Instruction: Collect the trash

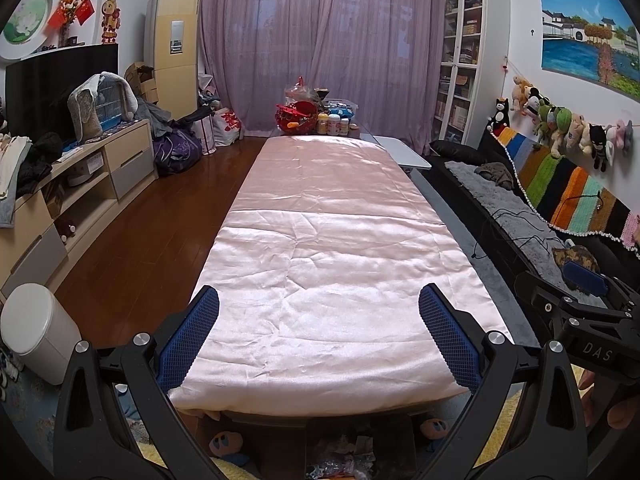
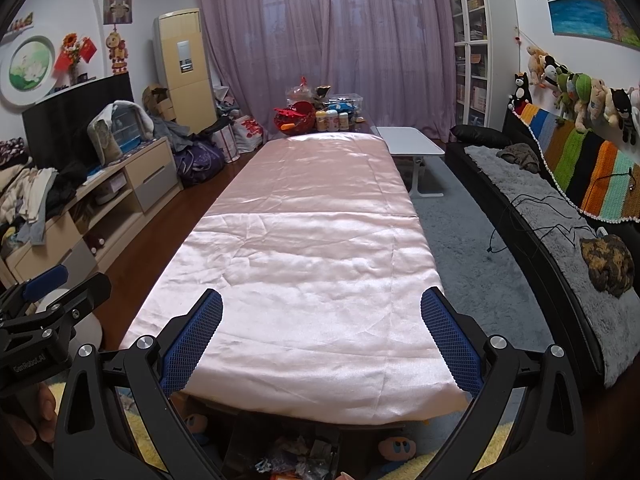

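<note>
Two hand-held grippers hover side by side over the near end of a long table (image 1: 320, 264) draped in shiny pink cloth, both aimed straight down its length toward purple curtains (image 1: 320, 40).

The left gripper (image 1: 319, 328) is held level, its blue padded fingers (image 1: 192, 336) spread wide with nothing between them. The right gripper (image 2: 321, 332) matches it, fingers (image 2: 450, 340) wide apart and empty. Each camera catches the other gripper at its frame edge, along with a bit of the hand (image 2: 40, 416) holding it.

The trash (image 2: 296, 460) lies below the near edge of the table: a jumble of crumpled wrappers and scraps in what looks like a dark box on the floor. It is cut off by the bottom of both views and partly shadowed by the table edge, so single pieces, and which way any of them point, are hard to make out.

A white round bin (image 1: 38, 328) stands on the floor beside the table's near left corner, partly hidden behind the left gripper in the right camera's view. At the far end of the table sit a red basket (image 1: 298, 114) and some bottles (image 1: 332, 123).
</note>
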Available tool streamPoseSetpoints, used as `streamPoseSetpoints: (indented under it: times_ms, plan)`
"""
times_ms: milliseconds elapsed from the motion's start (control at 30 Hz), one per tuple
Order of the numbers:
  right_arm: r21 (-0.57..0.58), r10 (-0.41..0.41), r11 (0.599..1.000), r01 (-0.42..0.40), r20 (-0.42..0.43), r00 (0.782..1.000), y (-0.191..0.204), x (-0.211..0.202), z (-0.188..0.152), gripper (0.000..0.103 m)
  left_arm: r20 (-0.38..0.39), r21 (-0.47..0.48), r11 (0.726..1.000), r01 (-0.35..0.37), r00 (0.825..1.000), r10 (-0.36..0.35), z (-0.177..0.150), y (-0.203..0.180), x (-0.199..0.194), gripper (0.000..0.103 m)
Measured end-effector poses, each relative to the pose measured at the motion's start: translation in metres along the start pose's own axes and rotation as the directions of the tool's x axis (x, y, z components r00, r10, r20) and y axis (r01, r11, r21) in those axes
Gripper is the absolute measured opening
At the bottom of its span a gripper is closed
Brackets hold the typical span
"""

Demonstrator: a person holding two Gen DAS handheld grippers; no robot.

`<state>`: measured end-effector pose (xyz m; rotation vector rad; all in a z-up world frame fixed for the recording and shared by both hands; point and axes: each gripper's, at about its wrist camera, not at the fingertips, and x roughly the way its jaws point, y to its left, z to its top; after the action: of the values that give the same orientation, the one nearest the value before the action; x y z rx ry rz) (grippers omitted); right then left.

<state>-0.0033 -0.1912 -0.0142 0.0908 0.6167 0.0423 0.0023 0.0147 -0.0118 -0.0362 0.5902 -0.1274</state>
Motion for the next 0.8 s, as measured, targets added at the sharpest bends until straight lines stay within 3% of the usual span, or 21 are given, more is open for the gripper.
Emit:
streamPoseSetpoints:
  times_ms: [367,633,800]
  plan:
    - [0.002,-0.001,1.0,0.001,-0.001,1.0,0.0017,-0.001,0.0002,0.1,0.0,0.002,1.0,-0.003,1.0,0.003,-0.0001,-0.0005,-0.0003,0.095]
    - [0.0,0.0,1.0,0.0,0.0,1.0,0.0014,-0.0018,0.0002,0.1,-0.007,0.013,0.998,-0.067,0.998,0.067,-0.0006,0.0024,0.0016,0.095]
    - [0.002,-0.003,1.0,0.003,-0.003,1.0,0.0016,-0.0018,-0.0001,0.1,-0.004,-0.013,1.0,-0.004,1.0,0.004,0.0002,0.0059,0.0001,0.095]
